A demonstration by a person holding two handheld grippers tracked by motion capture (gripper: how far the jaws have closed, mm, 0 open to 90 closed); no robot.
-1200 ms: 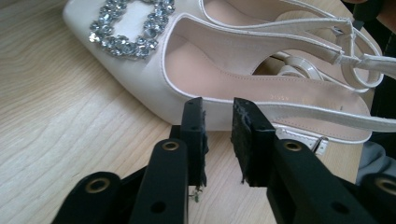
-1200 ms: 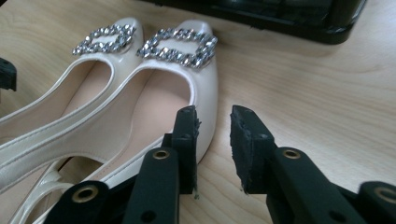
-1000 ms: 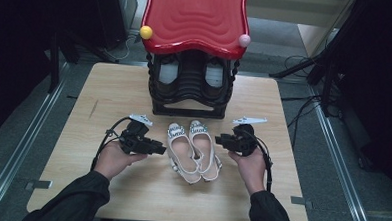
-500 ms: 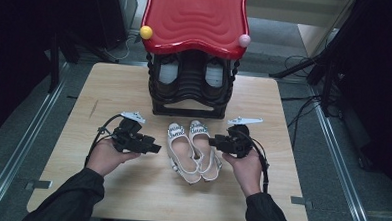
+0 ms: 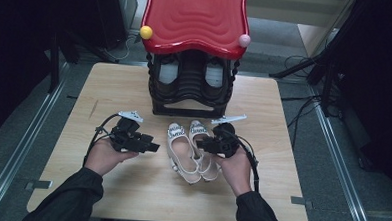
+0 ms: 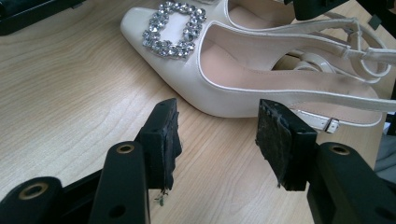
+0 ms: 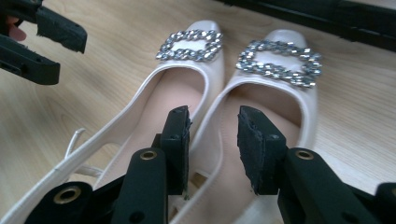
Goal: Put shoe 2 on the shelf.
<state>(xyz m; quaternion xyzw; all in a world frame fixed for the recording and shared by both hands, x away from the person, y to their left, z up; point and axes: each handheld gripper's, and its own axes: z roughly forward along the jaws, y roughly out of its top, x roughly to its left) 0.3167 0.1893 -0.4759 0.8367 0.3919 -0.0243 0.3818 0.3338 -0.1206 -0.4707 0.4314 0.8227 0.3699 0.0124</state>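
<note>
A pair of cream slingback shoes (image 5: 189, 150) with jewelled buckles lies side by side on the counter (image 5: 293, 125), between the two hand-held grippers. The left hand-held gripper (image 6: 217, 135) rests just beside the outer shoe, its jaws apart with nothing between them, having just been opening. The right hand-held gripper (image 7: 212, 140) hangs over the shoes' adjoining inner edges, jaws apart and, as far as can be seen, clear of them.

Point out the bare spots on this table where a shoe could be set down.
Bare table lies left of the rack, and another patch right of it toward the far right corner. The near strip between the sleeves is free too. The middle is crowded: the shoes lie side by side, with the left gripper and right gripper close on either side.
</note>
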